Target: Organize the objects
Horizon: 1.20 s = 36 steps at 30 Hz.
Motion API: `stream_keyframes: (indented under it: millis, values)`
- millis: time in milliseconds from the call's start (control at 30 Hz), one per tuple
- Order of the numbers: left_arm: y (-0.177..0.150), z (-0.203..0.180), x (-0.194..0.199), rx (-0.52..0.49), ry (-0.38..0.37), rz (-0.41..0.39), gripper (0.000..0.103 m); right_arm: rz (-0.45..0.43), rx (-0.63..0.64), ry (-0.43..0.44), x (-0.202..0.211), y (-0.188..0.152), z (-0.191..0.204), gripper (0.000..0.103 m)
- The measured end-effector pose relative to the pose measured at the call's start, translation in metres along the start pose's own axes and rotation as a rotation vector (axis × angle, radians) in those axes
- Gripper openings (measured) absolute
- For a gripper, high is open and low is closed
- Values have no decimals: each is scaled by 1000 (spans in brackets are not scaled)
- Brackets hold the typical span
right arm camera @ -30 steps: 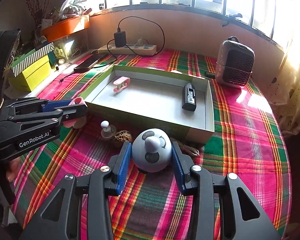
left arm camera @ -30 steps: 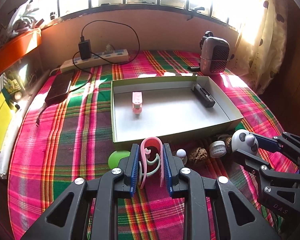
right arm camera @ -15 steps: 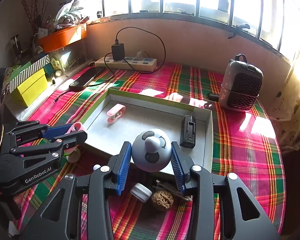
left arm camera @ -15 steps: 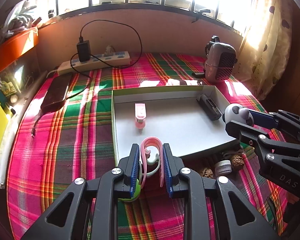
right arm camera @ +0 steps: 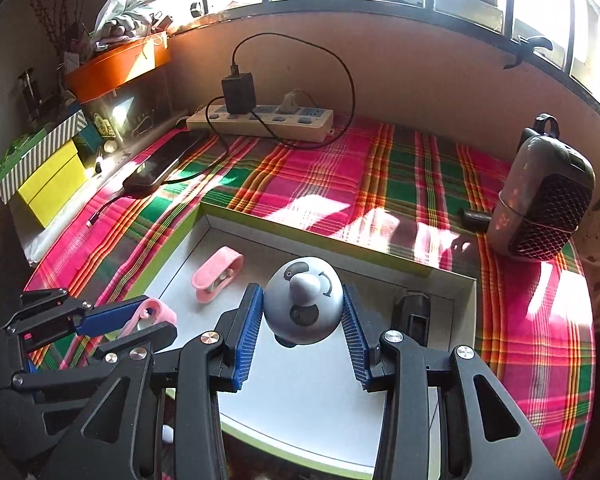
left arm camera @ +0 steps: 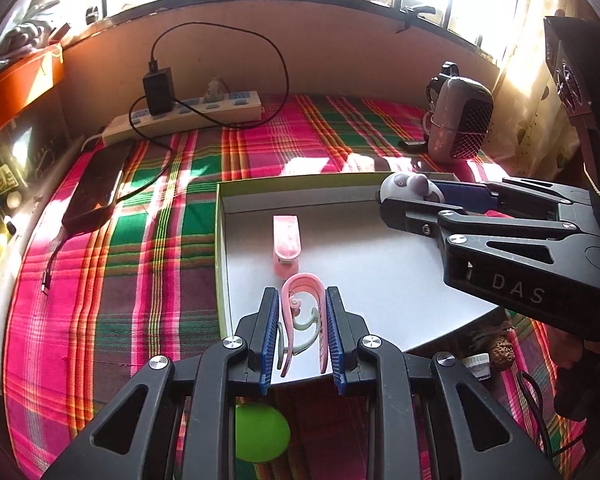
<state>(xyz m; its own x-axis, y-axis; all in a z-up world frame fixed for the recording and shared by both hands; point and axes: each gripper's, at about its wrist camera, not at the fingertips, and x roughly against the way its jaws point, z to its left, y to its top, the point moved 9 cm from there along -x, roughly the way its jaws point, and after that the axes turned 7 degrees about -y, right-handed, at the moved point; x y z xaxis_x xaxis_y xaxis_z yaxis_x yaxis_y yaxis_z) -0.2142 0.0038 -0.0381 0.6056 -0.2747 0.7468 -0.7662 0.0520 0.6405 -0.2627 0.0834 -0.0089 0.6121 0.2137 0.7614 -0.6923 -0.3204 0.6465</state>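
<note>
My left tool [left arm camera: 302, 334] is clamped on a pink hair claw clip [left arm camera: 303, 312], low centre of the left view, over the near edge of the white tray [left arm camera: 380, 276]. My right tool [right arm camera: 303, 338] is clamped on a grey panda-faced ball toy [right arm camera: 303, 306], mid-frame in the right view, above the tray floor. Inside the tray, a pink clip [right arm camera: 217, 273] lies left of centre and a black block [right arm camera: 412, 316] sits at the right wall. A green ball [left arm camera: 262, 432] rests on the plaid table [left arm camera: 140, 240], at the bottom.
</note>
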Motion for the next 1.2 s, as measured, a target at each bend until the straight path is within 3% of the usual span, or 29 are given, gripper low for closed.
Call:
stream_keyframes:
  millis: [400,1200]
  values:
    - [2,6,-24,5,7,33,21,68,45,24,-47,10,12,41]
    - [2,9,-34,-15,33,43,21,111,109,21,-66,10,27,38]
